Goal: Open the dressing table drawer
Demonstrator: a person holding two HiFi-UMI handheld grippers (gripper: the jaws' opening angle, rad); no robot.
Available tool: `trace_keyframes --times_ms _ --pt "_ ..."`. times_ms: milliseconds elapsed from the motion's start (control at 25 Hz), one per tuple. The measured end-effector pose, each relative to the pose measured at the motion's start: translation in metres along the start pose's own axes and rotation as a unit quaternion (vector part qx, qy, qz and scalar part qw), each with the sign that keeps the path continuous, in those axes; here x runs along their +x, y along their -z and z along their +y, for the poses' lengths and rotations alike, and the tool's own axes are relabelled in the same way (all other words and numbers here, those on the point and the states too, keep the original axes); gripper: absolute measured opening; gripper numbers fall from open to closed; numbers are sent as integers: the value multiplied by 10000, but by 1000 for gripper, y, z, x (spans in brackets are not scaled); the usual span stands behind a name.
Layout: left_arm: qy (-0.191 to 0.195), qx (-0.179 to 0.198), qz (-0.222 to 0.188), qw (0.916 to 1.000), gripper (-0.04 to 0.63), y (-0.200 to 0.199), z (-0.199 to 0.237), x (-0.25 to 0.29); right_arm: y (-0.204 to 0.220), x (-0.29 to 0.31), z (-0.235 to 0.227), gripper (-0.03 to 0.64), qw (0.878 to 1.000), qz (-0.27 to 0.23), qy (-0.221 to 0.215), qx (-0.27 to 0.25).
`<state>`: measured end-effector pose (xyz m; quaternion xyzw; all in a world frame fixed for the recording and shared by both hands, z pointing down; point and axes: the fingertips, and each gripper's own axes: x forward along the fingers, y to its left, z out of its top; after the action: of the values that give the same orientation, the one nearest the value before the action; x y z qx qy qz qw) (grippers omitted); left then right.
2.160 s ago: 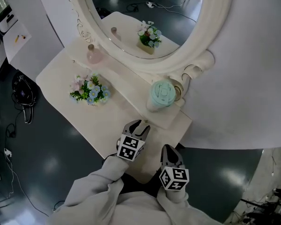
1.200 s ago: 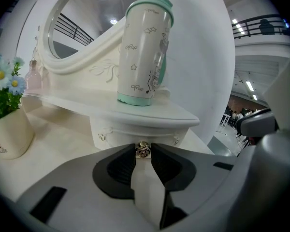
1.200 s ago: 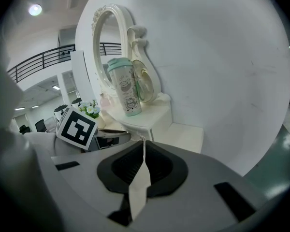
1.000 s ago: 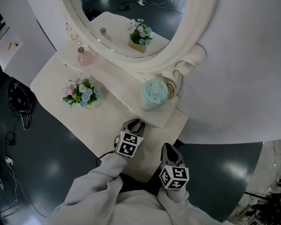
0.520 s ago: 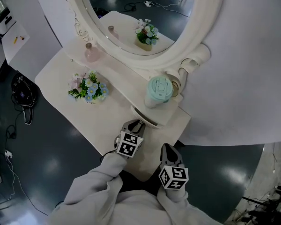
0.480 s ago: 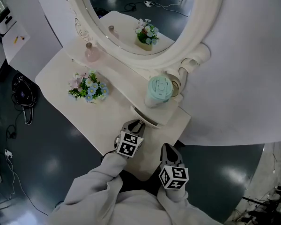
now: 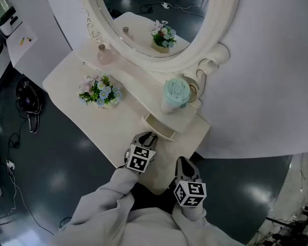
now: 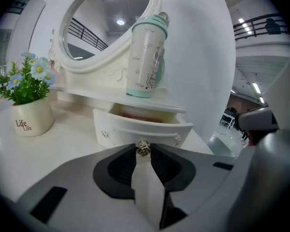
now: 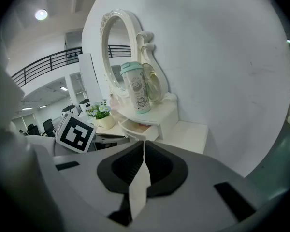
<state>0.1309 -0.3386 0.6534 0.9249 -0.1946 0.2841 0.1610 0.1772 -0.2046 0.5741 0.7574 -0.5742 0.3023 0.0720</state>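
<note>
The small white drawer under the dressing table's raised shelf stands partly pulled out. In the left gripper view its curved front faces me and something red shows inside. My left gripper is shut on the drawer's small metal knob, which sits pinched between the jaw tips. My right gripper hovers off the table's front right corner, shut with nothing in it; its jaws meet in the right gripper view.
A mint-lidded tumbler stands on the shelf directly above the drawer. A pot of blue and pink flowers sits to the left on the tabletop. A pink bottle stands before the oval mirror. Dark floor surrounds the table.
The drawer, closed a second ago, has slid out toward me with the left gripper holding its knob. The right gripper has stayed in place.
</note>
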Motion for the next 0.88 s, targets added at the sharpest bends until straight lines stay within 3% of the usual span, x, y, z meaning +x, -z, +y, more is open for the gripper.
trace_keyframes --times_ms 880 --pt "-128 8 -129 9998 103 19 -3 -31 8 -14 21 38 9995 -56 -272 -126"
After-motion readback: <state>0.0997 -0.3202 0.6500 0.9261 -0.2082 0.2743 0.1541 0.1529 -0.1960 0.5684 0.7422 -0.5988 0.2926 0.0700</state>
